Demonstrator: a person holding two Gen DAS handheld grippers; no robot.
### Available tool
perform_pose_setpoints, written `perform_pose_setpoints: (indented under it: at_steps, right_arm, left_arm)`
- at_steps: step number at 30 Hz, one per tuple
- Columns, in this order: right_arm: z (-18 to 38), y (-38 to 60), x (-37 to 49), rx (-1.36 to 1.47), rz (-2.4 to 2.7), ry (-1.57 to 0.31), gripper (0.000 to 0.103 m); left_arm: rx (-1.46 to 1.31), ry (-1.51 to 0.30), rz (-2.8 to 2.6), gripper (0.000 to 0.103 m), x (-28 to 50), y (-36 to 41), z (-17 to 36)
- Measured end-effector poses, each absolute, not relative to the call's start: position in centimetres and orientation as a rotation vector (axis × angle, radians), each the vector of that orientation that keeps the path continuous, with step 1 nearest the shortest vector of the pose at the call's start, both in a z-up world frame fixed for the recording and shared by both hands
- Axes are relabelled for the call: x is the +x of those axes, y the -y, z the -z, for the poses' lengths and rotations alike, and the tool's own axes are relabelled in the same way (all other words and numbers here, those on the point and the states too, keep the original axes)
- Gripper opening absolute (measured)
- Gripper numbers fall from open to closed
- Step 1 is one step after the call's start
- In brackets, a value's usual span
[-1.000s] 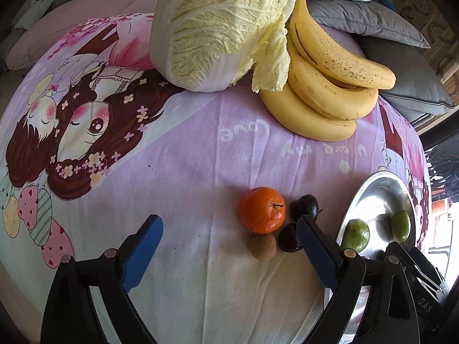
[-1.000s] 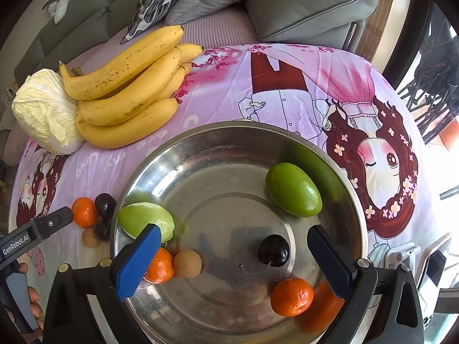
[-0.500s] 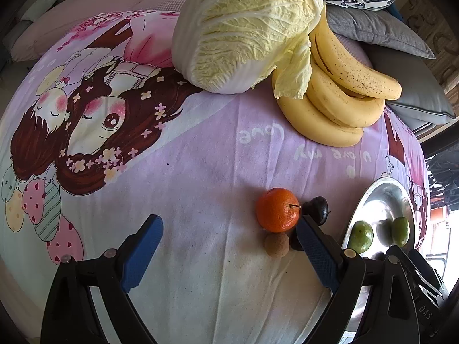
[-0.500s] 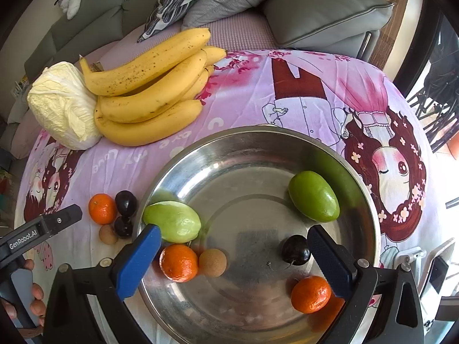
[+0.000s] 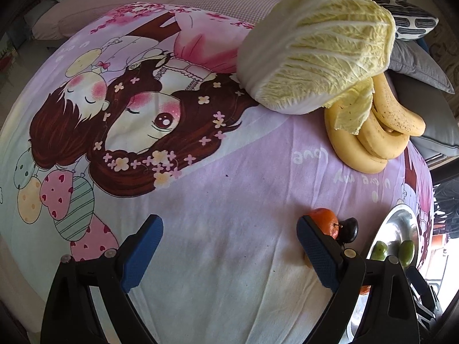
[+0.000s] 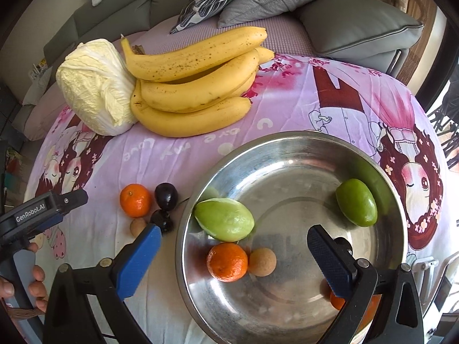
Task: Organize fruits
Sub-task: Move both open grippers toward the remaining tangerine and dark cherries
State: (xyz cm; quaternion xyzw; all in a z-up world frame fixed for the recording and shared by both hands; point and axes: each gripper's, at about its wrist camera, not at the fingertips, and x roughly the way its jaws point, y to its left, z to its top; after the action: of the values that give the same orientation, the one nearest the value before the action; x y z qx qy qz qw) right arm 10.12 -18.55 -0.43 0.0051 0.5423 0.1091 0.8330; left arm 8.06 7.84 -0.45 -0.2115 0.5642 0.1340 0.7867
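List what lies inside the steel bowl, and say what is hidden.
Inside the steel bowl: two green fruits, an orange and a small brown fruit. The right gripper covers more fruit.

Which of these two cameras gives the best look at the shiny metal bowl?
The right wrist view. There the metal bowl fills the lower middle, its rim nearly whole and the fruit inside plain to see. The left wrist view catches only a sliver of it at the right edge, behind the left claw, with two green fruits showing.
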Motion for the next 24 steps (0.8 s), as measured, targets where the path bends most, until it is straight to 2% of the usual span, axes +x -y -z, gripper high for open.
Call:
perform_pose_setpoints:
  at_steps: [8, 24]
  right_arm:
    - [0.5, 16.3, 9.9, -0.019, -0.273, -1.156, 0.103]
    - [0.9, 13.0, 10.1, -0.026, -0.350, -1.159, 0.103]
  left_arm:
    - [-0.507, -1.198, -0.336, 0.094, 7.2, -11.2, 0.3]
    - [-0.558, -1.172, -0.364, 0.094, 6.2, -12.5, -0.2]
